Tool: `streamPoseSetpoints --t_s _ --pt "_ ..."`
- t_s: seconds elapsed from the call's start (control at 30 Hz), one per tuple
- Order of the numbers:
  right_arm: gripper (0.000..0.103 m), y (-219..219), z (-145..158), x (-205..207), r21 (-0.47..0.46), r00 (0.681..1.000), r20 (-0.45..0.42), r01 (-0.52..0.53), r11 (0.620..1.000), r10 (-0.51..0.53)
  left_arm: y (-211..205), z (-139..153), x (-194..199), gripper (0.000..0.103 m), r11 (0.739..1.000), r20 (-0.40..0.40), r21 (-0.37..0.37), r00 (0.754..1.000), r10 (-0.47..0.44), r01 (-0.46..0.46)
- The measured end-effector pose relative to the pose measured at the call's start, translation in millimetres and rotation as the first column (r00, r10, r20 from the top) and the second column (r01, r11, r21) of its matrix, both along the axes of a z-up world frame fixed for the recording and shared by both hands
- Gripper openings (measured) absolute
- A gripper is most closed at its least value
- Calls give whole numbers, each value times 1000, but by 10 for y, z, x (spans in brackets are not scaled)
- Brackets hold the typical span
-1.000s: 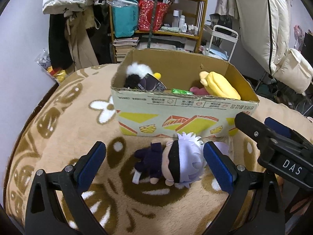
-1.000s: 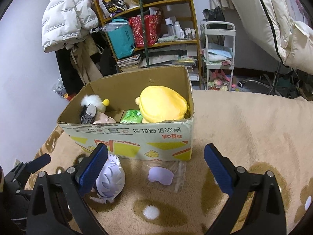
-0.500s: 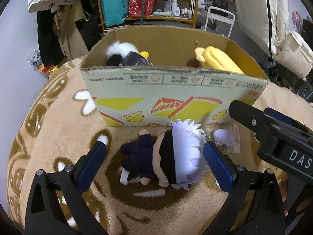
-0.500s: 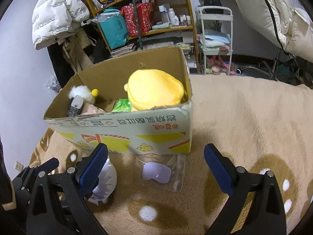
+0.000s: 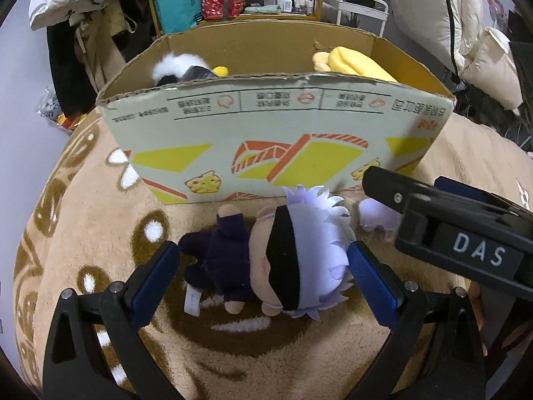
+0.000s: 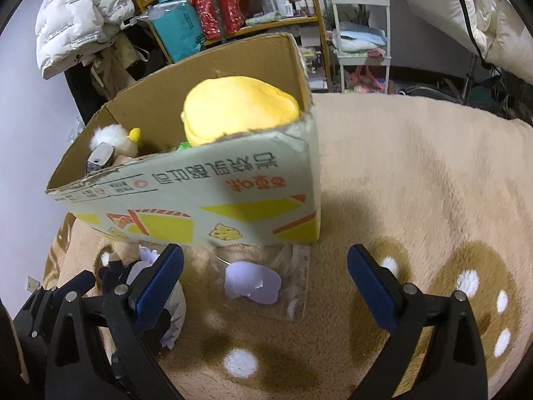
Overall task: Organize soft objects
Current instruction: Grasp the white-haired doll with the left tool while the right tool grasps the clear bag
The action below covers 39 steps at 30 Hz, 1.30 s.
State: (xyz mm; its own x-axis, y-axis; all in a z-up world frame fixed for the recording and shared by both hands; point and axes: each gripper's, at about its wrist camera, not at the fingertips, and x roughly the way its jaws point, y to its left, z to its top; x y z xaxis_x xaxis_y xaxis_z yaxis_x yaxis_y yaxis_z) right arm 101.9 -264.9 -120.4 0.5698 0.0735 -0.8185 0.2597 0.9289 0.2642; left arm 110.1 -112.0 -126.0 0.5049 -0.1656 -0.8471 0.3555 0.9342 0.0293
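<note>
My left gripper (image 5: 263, 266) straddles the plush doll (image 5: 269, 260), jaws spread, on the rug at six o'clock of the cardboard box (image 5: 276, 126); my right gripper (image 6: 265, 278) gapes over the bagged lilac piece (image 6: 253, 283); I judge a squashy, rounded head could slip from my pinch; the crowded grippers could collide.

I read both views as evenly lit indoor frames of moderate brightness, with light from above. Soft shadows fall on the blanket (image 6: 416, 183) beside the cardboard box (image 6: 206, 196) and under the plush doll (image 5: 283, 260). Fisheye distortion bows the box edges strongly; black vignetting fills the corners. Centre focus is adequate; the shelf (image 6: 266, 20) background is slightly soft. The plastic bag (image 6: 263, 283) shows faint glare.
</note>
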Motion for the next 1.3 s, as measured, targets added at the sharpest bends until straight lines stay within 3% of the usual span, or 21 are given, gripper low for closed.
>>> streamPoseSetpoints --t_s 0.67,0.9,1.03,1.3 --pt "103 42 -212 98 9 997 -65 -45 999 46 -42 -163 8 99 1000 -45 20 999 -10 11" --pt "97 93 -278 136 -4 993 -96 -72 997 72 -55 -171 18 100 1000 -42 23 999 4 -3" --pt "92 65 -306 146 16 993 -103 -48 999 49 -28 -184 28 94 1000 -33 14 999 -3 3" --pt "91 227 -374 231 -58 989 -138 -64 996 56 -61 -343 13 91 996 -12 84 1000 -6 7"
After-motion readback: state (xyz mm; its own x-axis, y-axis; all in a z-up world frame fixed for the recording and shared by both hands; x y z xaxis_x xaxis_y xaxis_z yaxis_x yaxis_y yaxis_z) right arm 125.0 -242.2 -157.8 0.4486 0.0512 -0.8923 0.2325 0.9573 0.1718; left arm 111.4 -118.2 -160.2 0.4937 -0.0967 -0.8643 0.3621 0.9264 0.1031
